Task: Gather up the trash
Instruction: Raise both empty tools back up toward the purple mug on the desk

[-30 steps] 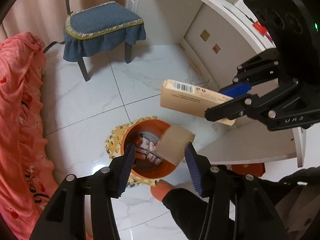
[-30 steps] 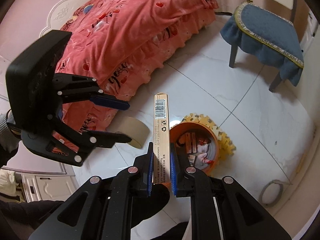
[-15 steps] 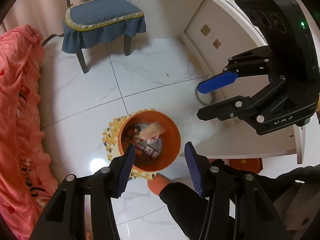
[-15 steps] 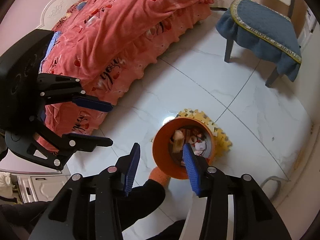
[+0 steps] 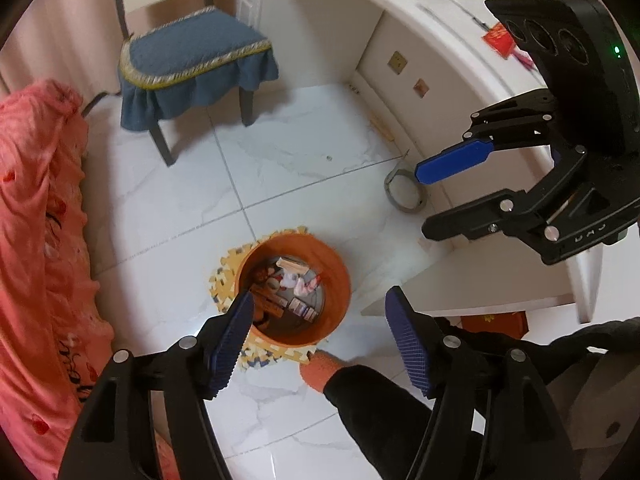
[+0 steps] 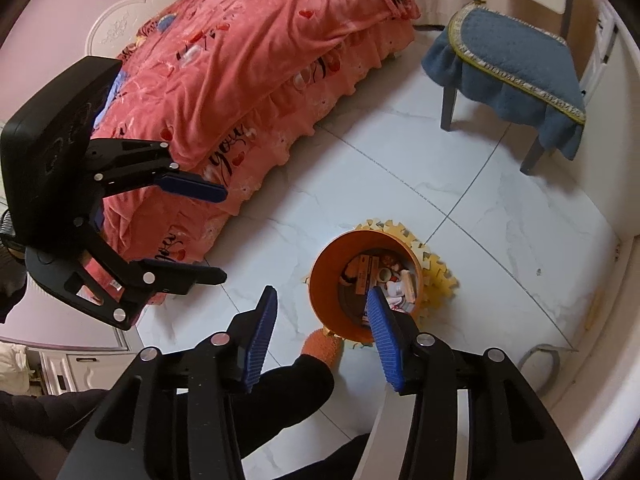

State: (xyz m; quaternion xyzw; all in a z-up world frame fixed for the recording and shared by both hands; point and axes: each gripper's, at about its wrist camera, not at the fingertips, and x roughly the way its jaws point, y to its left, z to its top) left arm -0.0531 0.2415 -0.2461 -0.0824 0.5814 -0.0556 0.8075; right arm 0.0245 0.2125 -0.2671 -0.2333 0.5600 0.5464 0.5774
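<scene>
Both tools hang above the orange bin [image 5: 295, 286], which stands on a yellow foam mat [image 6: 434, 276] on the white tiled floor, near the person's orange-socked foot [image 5: 318, 368]. The left gripper [image 5: 320, 334] is spreading its jaws with nothing between them; the right gripper [image 6: 322, 330] is likewise opening and empty. The trash [image 6: 380, 276], boxes and wrappers, lies inside the bin. The drop looks complete, so the sensible course is to lift both tools clear of the rim, keep the jaws apart, and look toward the white desk [image 5: 448, 36] at far right for more.
</scene>
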